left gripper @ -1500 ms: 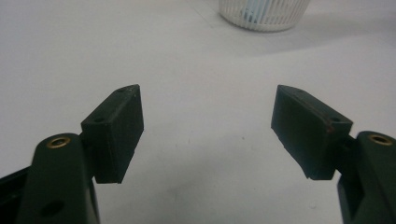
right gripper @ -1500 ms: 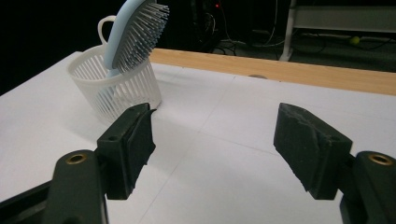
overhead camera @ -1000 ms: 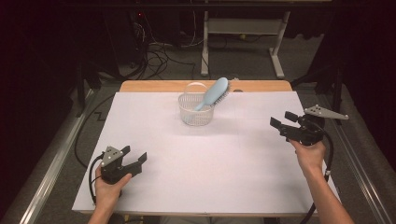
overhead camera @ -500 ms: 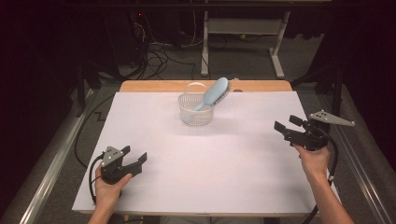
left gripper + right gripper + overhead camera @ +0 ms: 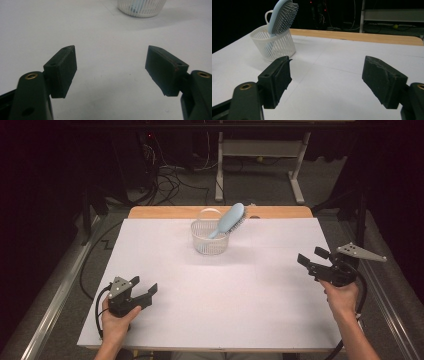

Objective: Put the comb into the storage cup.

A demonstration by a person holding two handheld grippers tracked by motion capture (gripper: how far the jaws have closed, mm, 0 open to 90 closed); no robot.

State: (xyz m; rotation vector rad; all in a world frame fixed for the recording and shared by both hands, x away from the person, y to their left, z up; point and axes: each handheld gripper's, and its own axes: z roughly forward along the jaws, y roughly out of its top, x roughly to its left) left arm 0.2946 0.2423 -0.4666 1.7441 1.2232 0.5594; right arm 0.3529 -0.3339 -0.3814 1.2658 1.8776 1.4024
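Observation:
A light blue hairbrush [image 5: 229,220] stands handle-down in a small white slatted basket [image 5: 210,239] at the back middle of the white table [image 5: 215,305]. The brush [image 5: 282,17] leans out over the rim of the basket [image 5: 274,43] in the right gripper view. My left gripper [image 5: 142,287] rests at the front left, open and empty, its jaws [image 5: 111,71] wide over bare table. My right gripper [image 5: 311,257] hovers near the right edge; its jaws have just been opening and nothing is between them [image 5: 327,77].
A bare wooden strip [image 5: 280,212] runs along the table's far edge. Beyond it the dark floor holds cables [image 5: 175,180] and a white metal stand [image 5: 260,155]. Metal rails [image 5: 50,305] flank the table on both sides.
My right gripper has drifted slightly toward the near right and lower, and its jaws stand a little wider. The left gripper, brush and basket have not moved.

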